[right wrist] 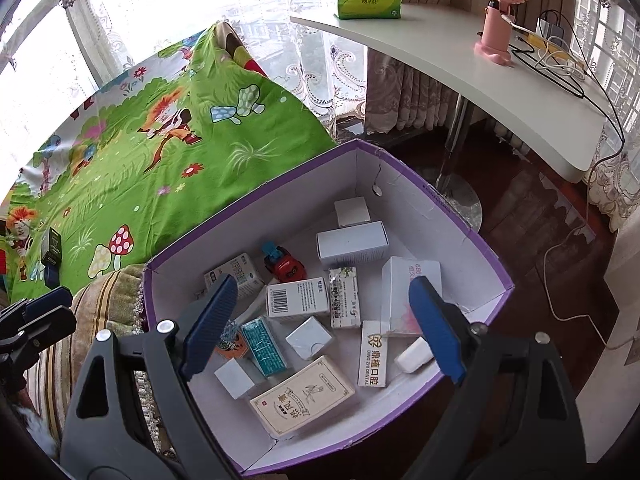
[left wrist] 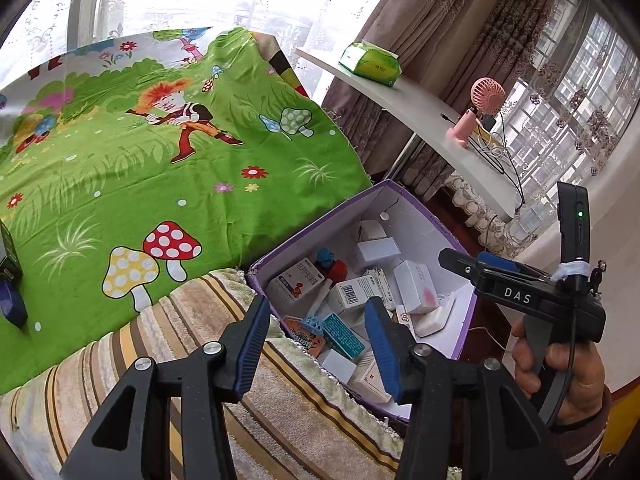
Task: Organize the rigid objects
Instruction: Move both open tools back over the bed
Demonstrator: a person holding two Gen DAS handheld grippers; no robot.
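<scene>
A purple cardboard box [right wrist: 496,276] with a white inside holds several small cartons, a teal carton [right wrist: 265,345], a cream carton [right wrist: 304,398] and a red and blue toy car [right wrist: 285,265]. The box also shows in the left wrist view [left wrist: 320,220]. My right gripper [right wrist: 326,328] is open and empty, just above the box's near half. My left gripper [left wrist: 318,350] is open and empty, above the box's left edge and the striped towel [left wrist: 280,400]. A dark carton [right wrist: 51,246] and a blue carton [right wrist: 52,275] lie on the green sheet.
A green cartoon bedsheet [left wrist: 160,168] covers the bed left of the box. A white curved desk [right wrist: 480,80] at the right carries a green tissue pack [right wrist: 368,0], a pink fan [right wrist: 500,12] and cables. Dark wooden floor lies under the desk.
</scene>
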